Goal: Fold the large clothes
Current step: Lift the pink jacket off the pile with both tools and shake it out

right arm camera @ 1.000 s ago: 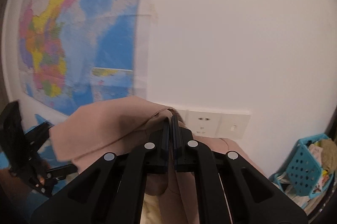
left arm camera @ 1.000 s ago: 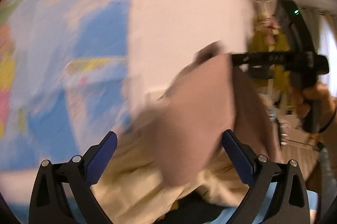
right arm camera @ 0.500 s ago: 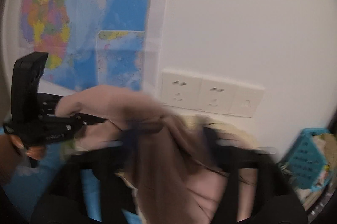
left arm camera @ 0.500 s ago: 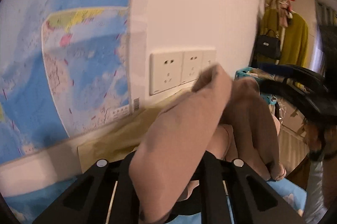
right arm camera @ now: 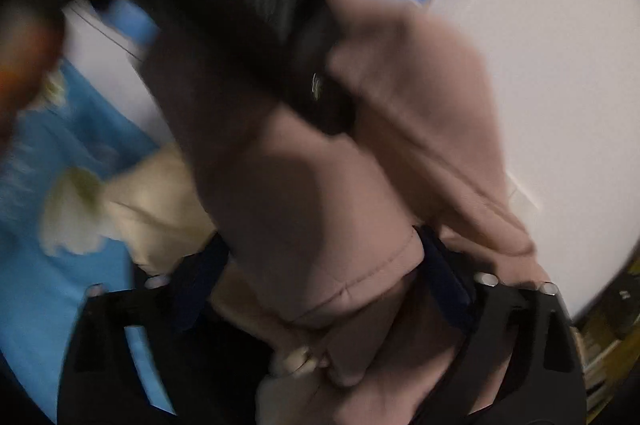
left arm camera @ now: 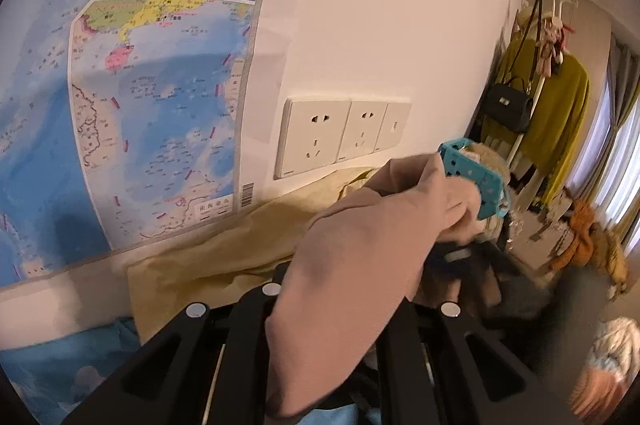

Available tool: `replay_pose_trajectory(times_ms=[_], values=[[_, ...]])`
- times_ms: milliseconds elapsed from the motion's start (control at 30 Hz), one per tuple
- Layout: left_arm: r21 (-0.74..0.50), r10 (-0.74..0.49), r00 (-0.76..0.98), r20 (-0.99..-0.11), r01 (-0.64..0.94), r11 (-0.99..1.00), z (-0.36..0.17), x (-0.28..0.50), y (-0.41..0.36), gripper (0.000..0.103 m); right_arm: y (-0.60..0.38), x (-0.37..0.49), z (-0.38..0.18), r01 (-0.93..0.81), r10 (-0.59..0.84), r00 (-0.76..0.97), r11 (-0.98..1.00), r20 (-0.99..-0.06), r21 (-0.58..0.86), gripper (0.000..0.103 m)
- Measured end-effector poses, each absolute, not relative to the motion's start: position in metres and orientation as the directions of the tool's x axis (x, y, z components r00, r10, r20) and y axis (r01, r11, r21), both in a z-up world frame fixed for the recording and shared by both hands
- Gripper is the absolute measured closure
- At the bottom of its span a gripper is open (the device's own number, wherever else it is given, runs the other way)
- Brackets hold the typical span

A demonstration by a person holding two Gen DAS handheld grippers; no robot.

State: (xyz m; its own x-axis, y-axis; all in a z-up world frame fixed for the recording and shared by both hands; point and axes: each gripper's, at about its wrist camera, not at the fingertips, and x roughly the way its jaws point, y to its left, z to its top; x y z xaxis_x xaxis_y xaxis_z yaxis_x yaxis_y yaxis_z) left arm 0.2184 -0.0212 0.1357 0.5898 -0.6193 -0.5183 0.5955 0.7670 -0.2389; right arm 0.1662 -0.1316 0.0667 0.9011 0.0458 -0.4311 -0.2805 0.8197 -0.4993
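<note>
In the left wrist view, the left gripper (left arm camera: 340,289) is keeping its jaws closed on the pink garment (left arm camera: 360,265), which is hanging above a beige cloth (left arm camera: 208,261) near the wall sockets (left arm camera: 344,133). In the right wrist view, the right gripper (right arm camera: 320,285) is blurred; its jaws have just been closing, standing apart around the pink garment (right arm camera: 320,209).

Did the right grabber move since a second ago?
Yes. The right gripper went down: the wall sockets it faced are gone from its view, and the blue sheet shows. Its jaws have been closing around the pink garment.
</note>
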Motion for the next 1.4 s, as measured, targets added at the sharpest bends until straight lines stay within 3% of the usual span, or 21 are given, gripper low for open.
replay_pose_trajectory(times_ms=[33, 100, 133, 167, 200, 333, 400, 467, 600, 700, 767, 900, 1033, 1200, 1233, 1267, 1300, 1333, 1367, 1400], values=[[-0.240, -0.619, 0.585, -0.524, 0.595, 0.767, 0.136, 0.219, -0.024, 0.095, -0.134, 0.169, 0.068, -0.298, 0.058, 0.890, 0.825, -0.452, -0.480, 0.081], [-0.264, -0.646, 0.560, -0.518, 0.614, 0.744, 0.139, 0.219, -0.023, 0.090, -0.153, 0.160, 0.089, -0.322, 0.128, 0.875, 0.874, -0.467, -0.363, 0.087], [-0.281, -0.674, 0.541, -0.503, 0.635, 0.720, 0.141, 0.217, -0.021, 0.075, -0.163, 0.146, 0.104, -0.312, 0.145, 0.891, 0.884, -0.431, -0.348, 0.088], [-0.304, -0.702, 0.524, -0.481, 0.652, 0.695, 0.145, 0.213, -0.018, 0.048, -0.176, 0.130, 0.122, -0.287, 0.146, 0.912, 0.895, -0.384, -0.341, 0.088], [-0.341, -0.741, 0.510, -0.437, 0.668, 0.661, 0.151, 0.209, -0.011, 0.040, -0.186, 0.119, 0.136, -0.264, 0.140, 0.925, 0.905, -0.354, -0.332, 0.089], [-0.426, -0.846, 0.464, -0.261, 0.732, 0.533, 0.173, 0.191, 0.009, 0.025, -0.241, 0.074, 0.209, -0.153, 0.097, 0.970, 0.956, -0.222, -0.251, 0.089], [-0.396, -0.851, 0.470, -0.233, 0.753, 0.525, 0.177, 0.183, 0.003, 0.021, -0.260, 0.058, 0.240, -0.108, 0.066, 0.983, 0.962, -0.172, -0.251, 0.090], [-0.364, -0.855, 0.465, -0.231, 0.773, 0.519, 0.175, 0.177, -0.010, 0.010, -0.274, 0.046, 0.267, -0.067, 0.032, 0.991, 0.962, -0.133, -0.264, 0.090], [-0.408, -0.913, 0.376, -0.158, 0.818, 0.407, 0.178, 0.170, -0.034, 0.008, -0.289, 0.035, 0.299, -0.038, 0.015, 0.996, 0.963, -0.090, -0.265, 0.090], [-0.560, -0.960, 0.281, 0.014, 0.797, 0.226, 0.184, 0.179, -0.025, 0.007, -0.295, 0.020, 0.317, -0.027, 0.014, 0.998, 0.969, -0.053, -0.244, 0.090], [-0.584, -0.953, 0.298, 0.057, 0.784, 0.211, 0.187, 0.181, -0.023, 0.007, -0.308, 0.006, 0.327, -0.016, 0.013, 1.000, 0.975, -0.017, -0.220, 0.090], [-0.428, -0.926, 0.374, -0.042, 0.831, 0.355, 0.189, 0.169, -0.049, 0.007, -0.336, -0.028, 0.351, -0.034, 0.043, 0.997, 0.988, 0.059, -0.148, 0.090], [-0.258, -0.930, 0.337, -0.146, 0.895, 0.364, 0.175, 0.146, -0.099, 0.007, -0.349, -0.053, 0.365, -0.055, 0.068, 0.993, 0.989, 0.092, -0.136, 0.090], [0.034, -0.935, 0.318, -0.156, 0.948, 0.317, 0.167, 0.090, -0.156, 0.007, -0.350, -0.068, 0.370, -0.086, 0.098, 0.991, 0.988, 0.090, -0.128, 0.090], [0.069, -0.940, 0.303, -0.158, 0.953, 0.296, 0.163, 0.080, -0.162, 0.008, -0.351, -0.072, 0.370, -0.096, 0.107, 0.990, 0.988, 0.086, -0.123, 0.090], [0.100, -0.946, 0.287, -0.151, 0.956, 0.275, 0.162, 0.072, -0.167, 0.022, -0.353, -0.076, 0.370, -0.105, 0.114, 0.990, 0.988, 0.080, -0.113, 0.090], [0.135, -0.949, 0.282, -0.143, 0.955, 0.264, 0.162, 0.064, -0.171, 0.039, -0.355, -0.080, 0.370, -0.106, 0.115, 0.990, 0.989, 0.079, -0.106, 0.090], [0.155, -0.944, 0.295, -0.149, 0.950, 0.273, 0.162, 0.059, -0.174, 0.080, -0.356, -0.083, 0.369, -0.111, 0.118, 0.990, 0.989, 0.075, -0.101, 0.090], [0.159, -0.939, 0.301, -0.166, 0.948, 0.275, 0.165, 0.057, -0.176, 0.098, -0.358, -0.088, 0.368, -0.100, 0.107, 0.992, 0.990, 0.071, -0.096, 0.090], [0.153, -0.931, 0.320, -0.173, 0.943, 0.296, 0.169, 0.054, -0.172, 0.099, -0.359, -0.093, 0.368, -0.096, 0.102, 0.992, 0.991, 0.069, -0.092, 0.090]])
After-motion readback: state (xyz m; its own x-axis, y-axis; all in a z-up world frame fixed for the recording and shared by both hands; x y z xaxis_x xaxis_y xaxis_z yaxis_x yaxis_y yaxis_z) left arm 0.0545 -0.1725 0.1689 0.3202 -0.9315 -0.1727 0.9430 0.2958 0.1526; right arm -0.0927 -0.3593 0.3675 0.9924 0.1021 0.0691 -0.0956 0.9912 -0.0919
